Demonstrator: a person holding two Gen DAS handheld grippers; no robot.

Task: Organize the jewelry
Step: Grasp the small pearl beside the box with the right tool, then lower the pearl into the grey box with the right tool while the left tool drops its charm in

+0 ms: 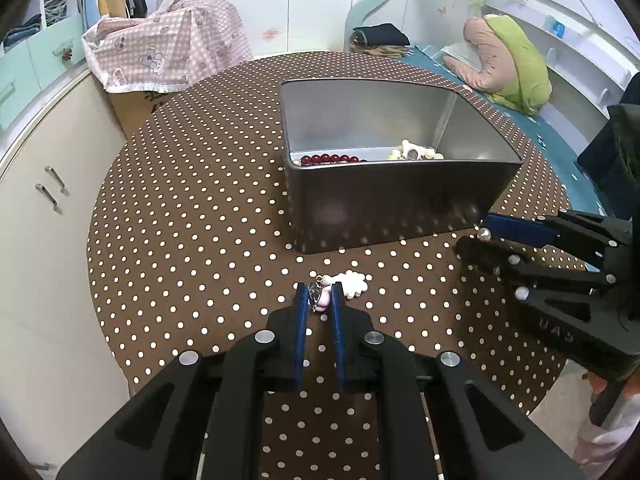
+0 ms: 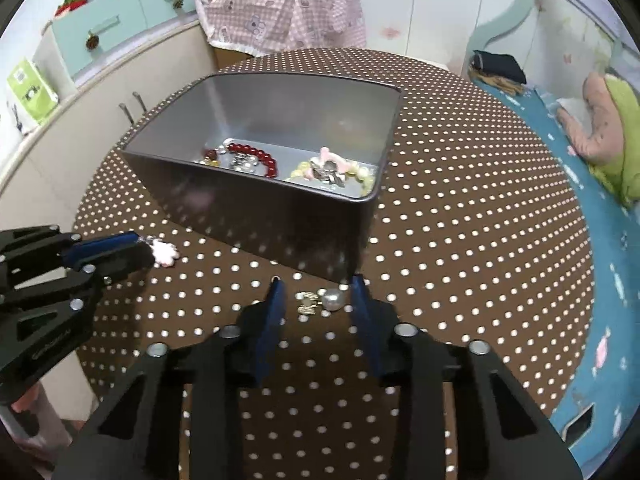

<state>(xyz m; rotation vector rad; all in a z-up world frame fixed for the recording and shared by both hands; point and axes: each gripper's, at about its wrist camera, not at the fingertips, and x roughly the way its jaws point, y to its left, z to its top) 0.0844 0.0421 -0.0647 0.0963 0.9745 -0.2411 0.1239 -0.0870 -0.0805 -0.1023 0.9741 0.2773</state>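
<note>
My left gripper [image 1: 319, 296] is shut on a pink-and-white paw-shaped charm [image 1: 350, 282] with a metal clasp, low over the dotted tablecloth in front of the grey metal box [image 1: 400, 208]. The right wrist view shows that charm [image 2: 165, 254] at the tips of the left gripper [image 2: 140, 246]. My right gripper [image 2: 318, 288] is open, with a pearl earring [image 2: 333, 300] lying on the cloth between its fingers, not touched by the pads. In the box [image 2: 260, 220] lie a red bead bracelet [image 2: 256, 156] and cream and pink pieces [image 2: 332, 170].
A round table [image 1: 180, 220] with a brown white-dotted cloth holds everything. A divider [image 1: 444, 120] splits the box into two compartments. A cabinet [image 1: 48, 240] stands left of the table, a bed with a blue cover [image 2: 600, 300] right. A pink checked cloth [image 1: 168, 40] lies behind.
</note>
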